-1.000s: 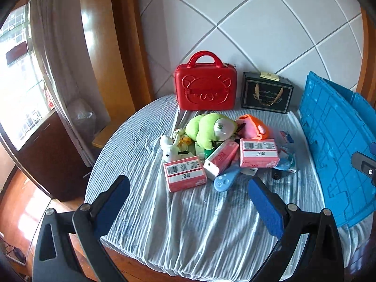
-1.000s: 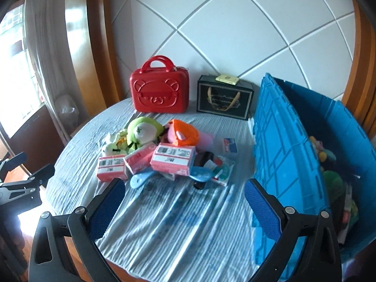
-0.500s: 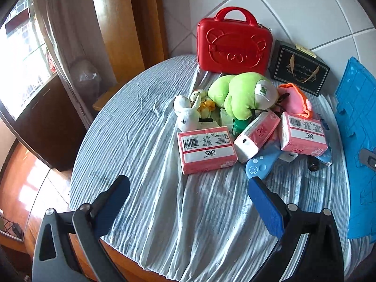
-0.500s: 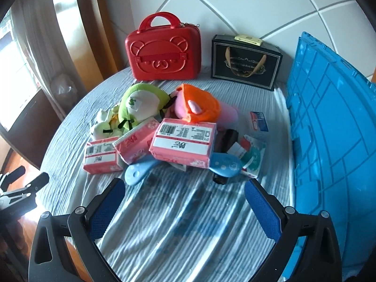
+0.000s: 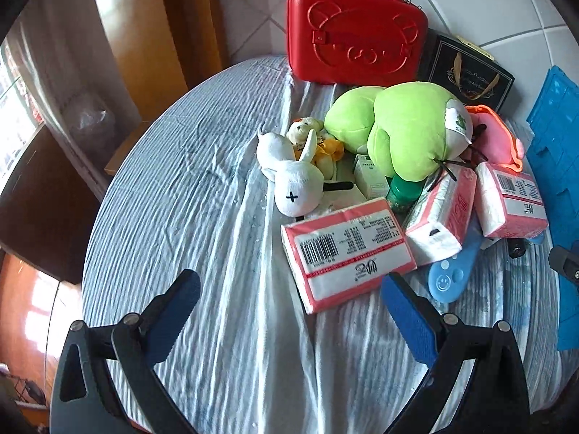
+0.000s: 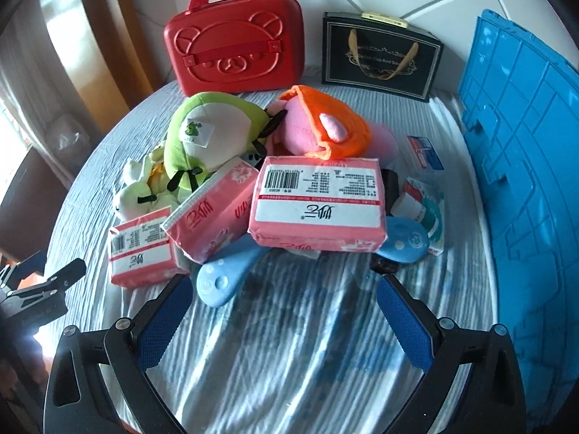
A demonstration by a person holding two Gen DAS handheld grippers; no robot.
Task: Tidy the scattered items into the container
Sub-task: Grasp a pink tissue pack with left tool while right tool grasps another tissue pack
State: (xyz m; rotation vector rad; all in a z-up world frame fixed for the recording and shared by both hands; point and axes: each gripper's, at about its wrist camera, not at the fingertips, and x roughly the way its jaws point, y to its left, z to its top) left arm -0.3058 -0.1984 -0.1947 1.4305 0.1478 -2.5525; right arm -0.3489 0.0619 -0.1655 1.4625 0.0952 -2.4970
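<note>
Nothing looks tidied yet: the pink tissue packs, green frog plush and blue brushes lie heaped left of the blue crate. Left gripper and right gripper hover wide open, empty

The black gift box by the wall carries gold lettering starting "Coffee Cup And"; the rest is unclear. The pink tissue packs bear barcodes and print too small to read. The white plush rabbit has a stitched black cross.
</note>
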